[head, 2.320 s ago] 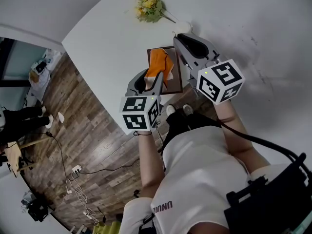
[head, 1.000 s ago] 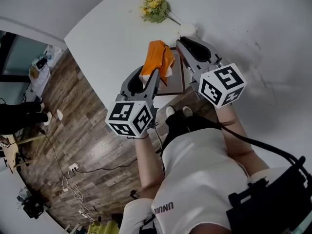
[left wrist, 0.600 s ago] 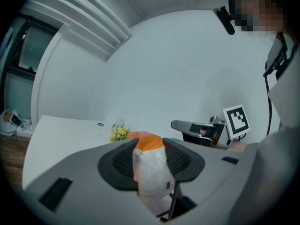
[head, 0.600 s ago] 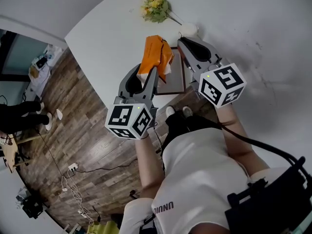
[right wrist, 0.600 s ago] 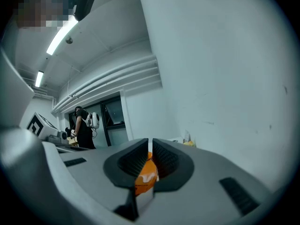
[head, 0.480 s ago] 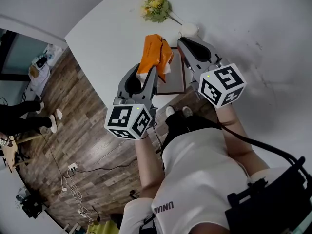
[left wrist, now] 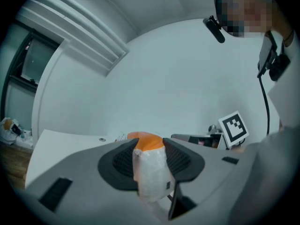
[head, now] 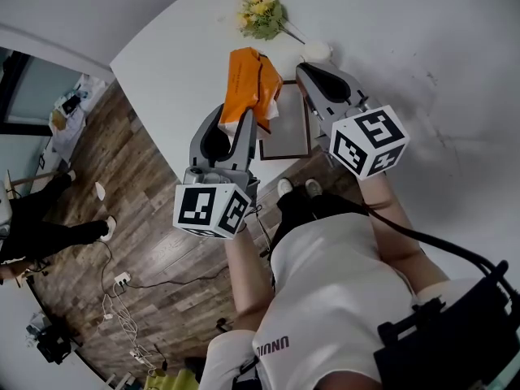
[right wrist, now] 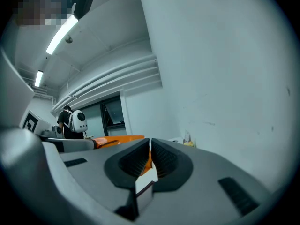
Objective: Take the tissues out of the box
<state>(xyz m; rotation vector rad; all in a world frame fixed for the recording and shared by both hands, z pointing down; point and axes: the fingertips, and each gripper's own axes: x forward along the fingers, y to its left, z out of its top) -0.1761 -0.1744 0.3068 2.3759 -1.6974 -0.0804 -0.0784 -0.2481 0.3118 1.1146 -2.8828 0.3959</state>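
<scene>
An orange tissue pack [head: 248,84] with a clear plastic end hangs above the table, and my left gripper [head: 245,117] is shut on its near end. In the left gripper view the pack [left wrist: 149,172] fills the gap between the left gripper's [left wrist: 149,154] pads. The flat, dark-rimmed box [head: 289,128] lies on the white table [head: 179,63] below and right of the pack. My right gripper [head: 307,73] is at the box's far right corner. In the right gripper view the right gripper [right wrist: 150,161] is shut on a thin white box flap [right wrist: 146,183], with the orange pack [right wrist: 119,140] to the left.
A bunch of yellow flowers [head: 260,15] and a small white round object [head: 321,51] sit on the table beyond the box. The table's edge runs diagonally at left over a wooden floor [head: 138,210] with cables. A person [head: 32,230] stands there.
My left gripper has risen with the tissue pack, lifting it out of the box and clear above it. The right gripper has kept its place on the box.
</scene>
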